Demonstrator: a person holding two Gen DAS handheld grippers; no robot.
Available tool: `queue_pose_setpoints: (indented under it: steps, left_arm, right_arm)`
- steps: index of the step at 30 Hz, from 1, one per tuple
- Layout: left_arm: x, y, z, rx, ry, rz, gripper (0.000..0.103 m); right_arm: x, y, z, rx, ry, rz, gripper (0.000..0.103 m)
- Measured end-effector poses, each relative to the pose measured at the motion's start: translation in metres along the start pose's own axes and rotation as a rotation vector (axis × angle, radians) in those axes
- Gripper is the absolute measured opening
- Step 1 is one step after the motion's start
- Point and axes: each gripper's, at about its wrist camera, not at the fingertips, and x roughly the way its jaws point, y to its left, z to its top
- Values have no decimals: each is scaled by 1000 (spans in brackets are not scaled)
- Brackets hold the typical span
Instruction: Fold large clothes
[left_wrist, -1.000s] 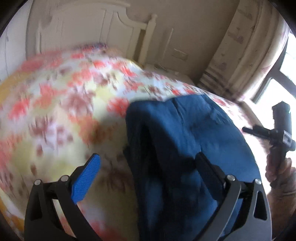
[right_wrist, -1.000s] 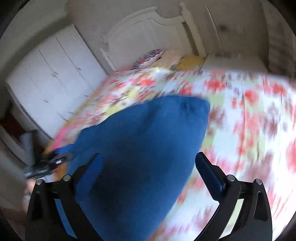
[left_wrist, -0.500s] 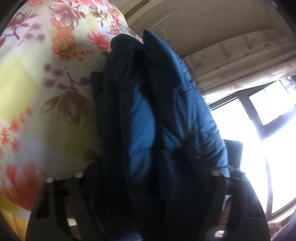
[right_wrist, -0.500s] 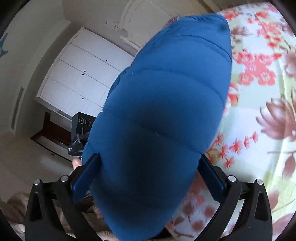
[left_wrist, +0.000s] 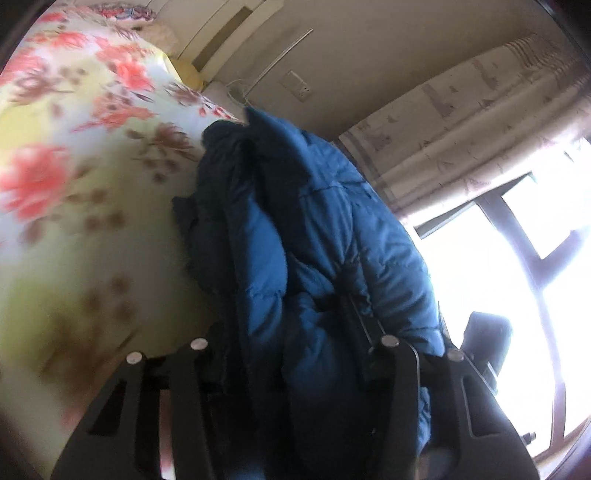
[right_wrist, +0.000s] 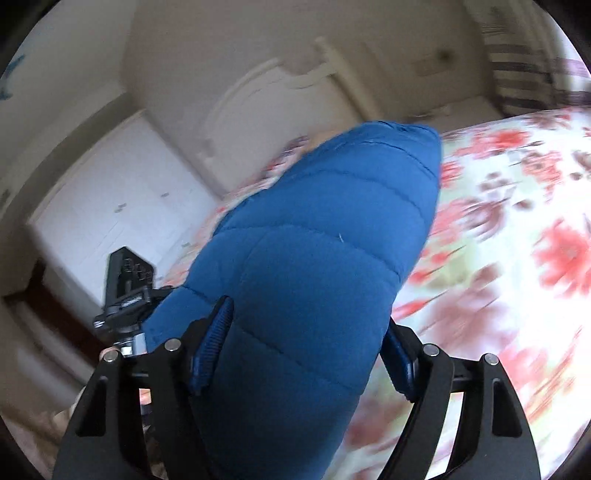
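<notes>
Blue quilted puffer jacket (right_wrist: 310, 280), soft and padded with curved stitched channels, is sitting bunched between the fingers of both tools. Nearest the right wrist camera, the right gripper (right_wrist: 303, 350) is squeezing the jacket's smooth outer shell, its two ribbed blue pads (right_wrist: 212, 347) pressing into the fabric from either side on black angular arms with silver rivets. In the left wrist view, the left gripper (left_wrist: 284, 332) is closing on the jacket's folded layers (left_wrist: 295, 258), where darker lining and brighter blue panels are crumpling together; one dark finger (left_wrist: 354, 317) is showing sunk into the padding, the other being hidden in the folds. The jacket is hanging in both grips over the near edge of the bed, its far end reaching out above the floral bedspread (right_wrist: 517, 229), a thin cloth printed with red and brown blossoms on white and pale yellow. Beyond the jacket, the other black tool (right_wrist: 127, 291) is showing at the left of the right wrist view. Farther off, a white carved headboard (right_wrist: 280, 92) is standing at the head edge of the bed, white wardrobe doors (right_wrist: 110, 206) beside it, and a pale patterned curtain (left_wrist: 461, 110) is hanging next to a bright window (left_wrist: 517, 277). No writing is readable anywhere.
</notes>
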Motion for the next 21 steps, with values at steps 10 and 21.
queue_pose_setpoints:
  steps: [10,21]
  left_arm:
    - [-55,-30,-33,142,-249,314,101]
    - [-142,-153,-168,595,-486,655,101]
  right_arm:
    - [-59,40,-38,-71,-79,-348,96]
    - [-117,172,-162,-323,-249,-563,99]
